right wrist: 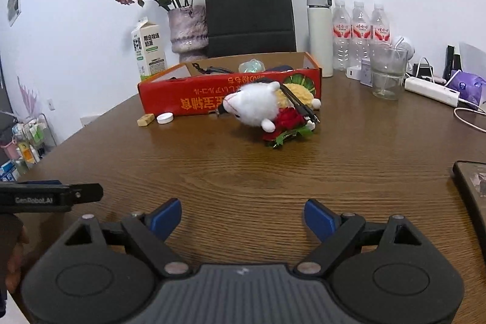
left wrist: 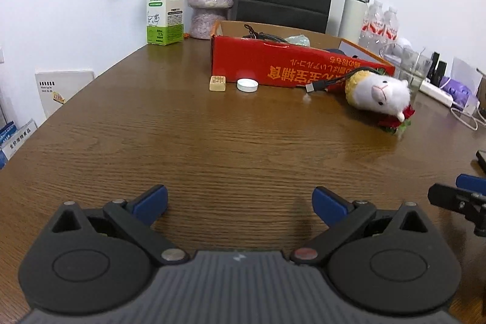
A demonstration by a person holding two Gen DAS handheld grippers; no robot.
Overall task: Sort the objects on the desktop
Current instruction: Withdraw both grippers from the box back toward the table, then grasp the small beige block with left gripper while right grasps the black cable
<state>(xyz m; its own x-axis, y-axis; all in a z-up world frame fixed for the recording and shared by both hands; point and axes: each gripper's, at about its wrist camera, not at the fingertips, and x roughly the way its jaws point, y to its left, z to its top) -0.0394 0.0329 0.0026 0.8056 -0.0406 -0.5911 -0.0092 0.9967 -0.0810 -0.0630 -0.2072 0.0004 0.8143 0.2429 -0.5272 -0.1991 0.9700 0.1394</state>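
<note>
Wood-grain tabletop (left wrist: 212, 141): you are holding both grippers low over its near edge, well apart from the clutter. Left gripper (left wrist: 240, 202): released, blue pads (left wrist: 152, 201) spread wide, gripping nothing. Right gripper (right wrist: 243, 217): likewise released and empty, so either one is standing ready for a first pick.

Red cardboard box (left wrist: 273, 66): sitting open-topped at the far side, already holding a cable and what may be a pale green wrapped item, too blurred to name; it is presumably serving as the sorting bin.

Loose items waiting just in front of the box:
- tan eraser-like block (left wrist: 217, 82), lying beside
- white bottle cap (left wrist: 247, 85), both nearer your left gripper;
- white plush animal (right wrist: 258, 108), lying on its side against the box front, with a black USB cable (right wrist: 299, 104) draped over it and an artificial red rose (right wrist: 288, 119) tucked underneath, nearer your right gripper.

That tangle is likely needing separating before sorting.
</note>
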